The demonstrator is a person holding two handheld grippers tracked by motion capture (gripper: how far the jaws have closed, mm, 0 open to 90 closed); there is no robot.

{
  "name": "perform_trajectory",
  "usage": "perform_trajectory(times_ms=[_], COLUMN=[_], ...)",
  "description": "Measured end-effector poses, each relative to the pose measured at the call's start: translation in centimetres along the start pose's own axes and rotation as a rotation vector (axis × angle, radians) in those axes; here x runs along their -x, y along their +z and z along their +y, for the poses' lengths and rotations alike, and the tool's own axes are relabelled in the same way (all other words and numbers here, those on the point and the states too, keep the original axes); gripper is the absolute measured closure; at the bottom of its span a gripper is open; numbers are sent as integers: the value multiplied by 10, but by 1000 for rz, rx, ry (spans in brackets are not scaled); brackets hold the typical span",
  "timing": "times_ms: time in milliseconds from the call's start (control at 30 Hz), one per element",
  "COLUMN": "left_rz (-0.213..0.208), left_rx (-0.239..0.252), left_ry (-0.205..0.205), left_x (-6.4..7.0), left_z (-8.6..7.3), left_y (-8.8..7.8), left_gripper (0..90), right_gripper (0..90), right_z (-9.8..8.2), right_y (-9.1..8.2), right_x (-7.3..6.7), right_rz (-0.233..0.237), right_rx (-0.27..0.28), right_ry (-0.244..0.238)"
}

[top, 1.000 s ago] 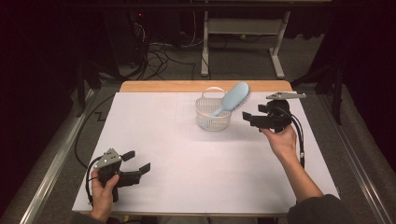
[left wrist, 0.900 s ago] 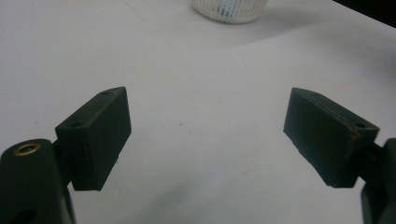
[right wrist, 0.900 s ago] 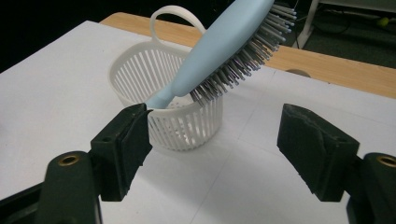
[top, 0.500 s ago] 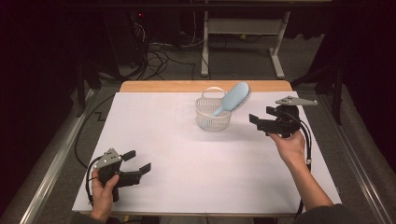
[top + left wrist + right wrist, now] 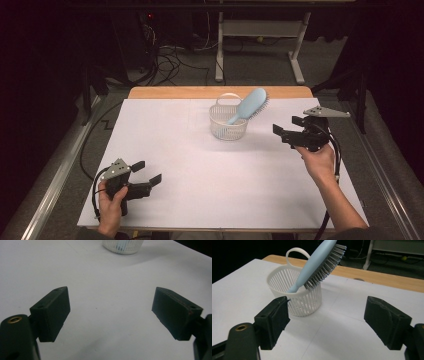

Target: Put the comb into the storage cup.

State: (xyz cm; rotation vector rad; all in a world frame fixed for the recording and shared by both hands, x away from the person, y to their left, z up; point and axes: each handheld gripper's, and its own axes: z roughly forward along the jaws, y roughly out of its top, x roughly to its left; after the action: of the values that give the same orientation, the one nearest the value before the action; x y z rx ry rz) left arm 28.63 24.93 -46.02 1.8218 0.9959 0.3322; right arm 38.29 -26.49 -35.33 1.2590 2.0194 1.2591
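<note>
A white slatted basket stands at the far middle of the white table. A light blue hairbrush leans in it, handle down and bristled head sticking out to the right. My right gripper hangs to the right of the basket, apart from it; its jaws have just been opening and nothing is between them. Near the front left edge my left gripper stands open over bare table, with the basket far ahead.
The table is covered in white with a wooden strip at its far edge. Cables and a white metal frame lie on the dark floor beyond. Metal rails run along both sides of the table.
My right gripper has drawn back to the right, away from the basket, and its jaws have spread wider. The brush stays leaning in the basket. The left hand has kept still.
</note>
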Motion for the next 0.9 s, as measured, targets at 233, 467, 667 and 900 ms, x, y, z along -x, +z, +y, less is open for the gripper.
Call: perform_trajectory(times_ms=[233,467,667,900], left_rz=[5,14,16,13], left_rx=[-1,-7,-11,-6], left_ry=[7,8,5,4], left_x=[2,2,2,1], left_z=[-1,-1,-1,0], left_y=[-2,-1,0,1], left_gripper=[160,160,160,160], right_gripper=[203,203,203,203], right_z=[-5,-13,-24,-32], right_y=[-8,-22,-30,-40], right_x=[-2,2,7,7], right_rz=[10,14,11,8], right_rx=[12,42,47,49], right_ry=[-10,-3,8,4])
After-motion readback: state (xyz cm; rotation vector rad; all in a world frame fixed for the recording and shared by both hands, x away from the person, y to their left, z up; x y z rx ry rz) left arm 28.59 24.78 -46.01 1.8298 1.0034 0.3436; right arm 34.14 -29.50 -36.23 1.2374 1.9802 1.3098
